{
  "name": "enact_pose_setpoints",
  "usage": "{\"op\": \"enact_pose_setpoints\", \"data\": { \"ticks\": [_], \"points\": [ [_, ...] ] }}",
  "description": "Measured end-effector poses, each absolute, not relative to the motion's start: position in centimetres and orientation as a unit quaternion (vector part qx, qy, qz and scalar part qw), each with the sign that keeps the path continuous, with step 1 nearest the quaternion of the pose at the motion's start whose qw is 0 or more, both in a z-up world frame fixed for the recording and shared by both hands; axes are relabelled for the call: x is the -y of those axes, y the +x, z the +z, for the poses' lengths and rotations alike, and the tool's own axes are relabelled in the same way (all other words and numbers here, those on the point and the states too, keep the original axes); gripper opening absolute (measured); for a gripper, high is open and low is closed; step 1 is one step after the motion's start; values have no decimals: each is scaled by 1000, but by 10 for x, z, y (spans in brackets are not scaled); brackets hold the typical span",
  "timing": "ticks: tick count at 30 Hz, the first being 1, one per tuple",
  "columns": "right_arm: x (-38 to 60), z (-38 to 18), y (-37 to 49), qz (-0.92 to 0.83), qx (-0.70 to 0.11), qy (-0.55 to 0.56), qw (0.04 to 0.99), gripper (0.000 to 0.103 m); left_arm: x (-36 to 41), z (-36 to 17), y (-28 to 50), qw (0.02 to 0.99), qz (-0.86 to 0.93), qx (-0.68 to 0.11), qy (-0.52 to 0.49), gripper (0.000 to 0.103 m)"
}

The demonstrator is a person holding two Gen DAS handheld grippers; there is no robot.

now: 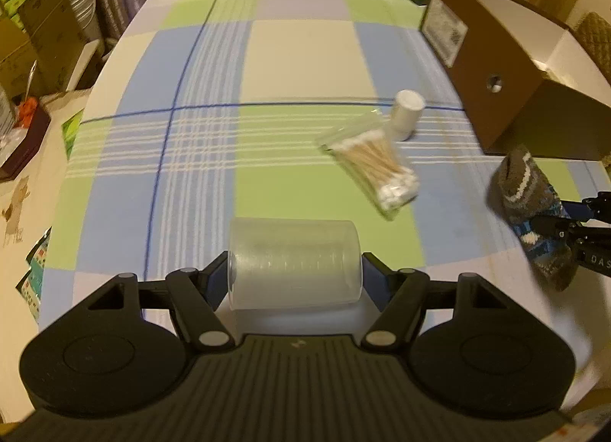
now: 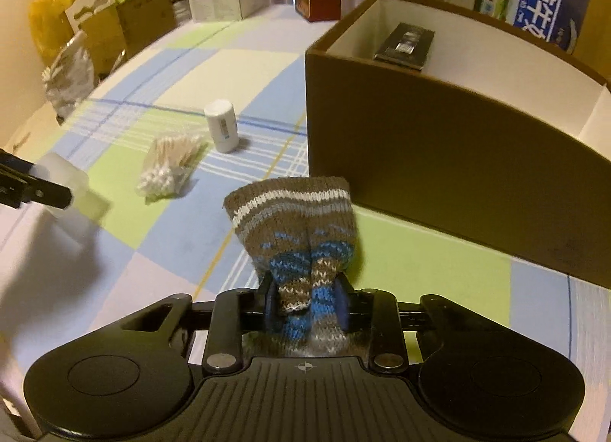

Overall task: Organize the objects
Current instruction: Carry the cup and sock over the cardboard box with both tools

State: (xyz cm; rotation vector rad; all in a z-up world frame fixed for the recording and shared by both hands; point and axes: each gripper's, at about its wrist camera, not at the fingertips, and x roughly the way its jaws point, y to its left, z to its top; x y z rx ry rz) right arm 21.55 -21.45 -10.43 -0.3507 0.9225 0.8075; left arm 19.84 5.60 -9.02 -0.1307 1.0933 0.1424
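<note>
- Broadly, a table [image 1: 305, 60] under a checked cloth of blue, green and cream carries everything.
- Brown box [image 2: 439, 136]: open-topped, white inside, standing on the cloth. A dark flat packet [image 2: 404, 45] lies in it, toward its far end.
- Sock [image 2: 294, 228]: knitted in brown, white and blue, just in front of the box's near corner and above the cloth. The right gripper [image 2: 305, 304] is clenched on its lower end, and the striped cuff points away from the gripper toward the box.
- Cup [image 1: 294, 266]: frosted clear plastic, lying sideways, well to the left of the box. The left gripper [image 1: 294, 281] grasps it, one finger pressed on each end.
- Swab bag [image 1: 376, 167]: a clear pouch of cotton swabs lying flat on the cloth, left of the box, between it and the cup.
- White bottle [image 1: 406, 113]: small, capped, upright, nearer the box than the bag and right beside the bag's far end; whether they touch is unclear.
</note>
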Motion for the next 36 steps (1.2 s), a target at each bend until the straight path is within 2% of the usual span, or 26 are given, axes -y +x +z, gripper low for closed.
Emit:
{"op": "enact_pose_setpoints", "data": {
  "ticks": [20, 36],
  "points": [
    [276, -27, 214, 363, -411, -72, 833, 27, 35, -26, 234, 892, -40, -449, -25, 67],
    [337, 27, 287, 324, -379, -2, 867, 27, 124, 14, 308, 913, -111, -393, 17, 67]
  ]
}}
